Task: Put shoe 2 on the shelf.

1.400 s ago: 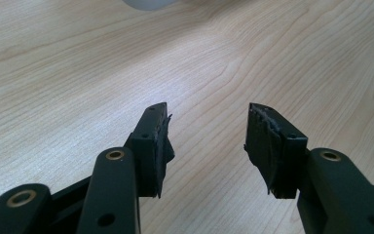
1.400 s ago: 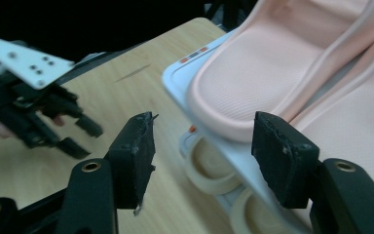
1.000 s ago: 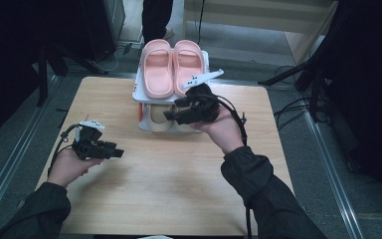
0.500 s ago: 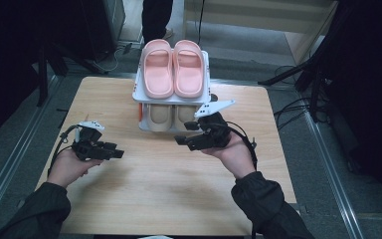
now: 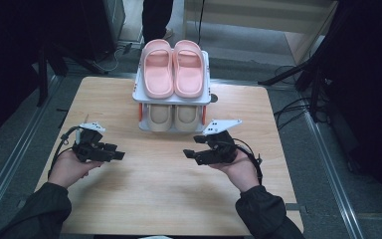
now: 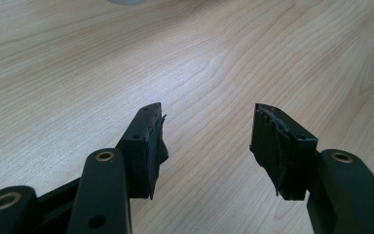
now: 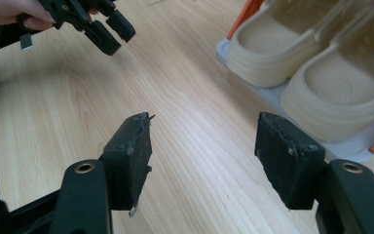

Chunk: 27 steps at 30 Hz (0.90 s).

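Both my grippers, left (image 5: 121,156) and right (image 5: 186,155), gape empty, facing each other; beige slippers (image 5: 171,117) lie lengthwise toward me under the pink pair (image 5: 173,67).

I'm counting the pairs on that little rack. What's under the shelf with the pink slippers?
Under the pink slippers, the rack holds a pair of beige slippers side by side on its lower shelf, seen close in the right gripper view. Their rear halves are covered by the top shelf.
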Motion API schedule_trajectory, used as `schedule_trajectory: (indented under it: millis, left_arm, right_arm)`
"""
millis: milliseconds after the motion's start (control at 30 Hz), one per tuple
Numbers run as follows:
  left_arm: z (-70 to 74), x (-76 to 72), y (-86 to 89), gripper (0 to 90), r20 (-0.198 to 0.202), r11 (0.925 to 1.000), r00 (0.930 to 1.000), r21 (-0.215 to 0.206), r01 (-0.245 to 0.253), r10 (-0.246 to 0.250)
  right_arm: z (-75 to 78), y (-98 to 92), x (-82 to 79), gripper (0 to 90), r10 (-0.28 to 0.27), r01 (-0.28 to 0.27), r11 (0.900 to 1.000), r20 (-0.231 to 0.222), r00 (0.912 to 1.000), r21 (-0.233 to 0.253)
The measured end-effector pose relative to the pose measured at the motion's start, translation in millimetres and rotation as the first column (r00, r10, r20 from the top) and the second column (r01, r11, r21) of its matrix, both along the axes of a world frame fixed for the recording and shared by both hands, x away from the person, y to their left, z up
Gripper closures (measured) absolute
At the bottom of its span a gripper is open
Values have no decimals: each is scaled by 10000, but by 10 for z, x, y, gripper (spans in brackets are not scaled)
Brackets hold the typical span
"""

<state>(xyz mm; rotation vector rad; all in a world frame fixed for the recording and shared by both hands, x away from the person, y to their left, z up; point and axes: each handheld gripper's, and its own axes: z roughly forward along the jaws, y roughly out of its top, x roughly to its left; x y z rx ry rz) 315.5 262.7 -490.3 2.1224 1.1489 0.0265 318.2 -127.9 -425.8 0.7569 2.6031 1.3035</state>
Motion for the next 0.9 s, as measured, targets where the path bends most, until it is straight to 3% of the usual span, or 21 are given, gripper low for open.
schedule_trajectory:
  millis: [633,900]
  left_arm:
    - [5,-87,-58,405,57,9997,9997,93,229,-230]
    - [6,-109,-152,390,142,9983,9983,200,554,-557]
  right_arm:
    - [-398,-337,-65,360,-875,877,9961,-553,9946,18]
    - [-546,-345,-1,313,-1649,1660,9861,-1114,9800,8]
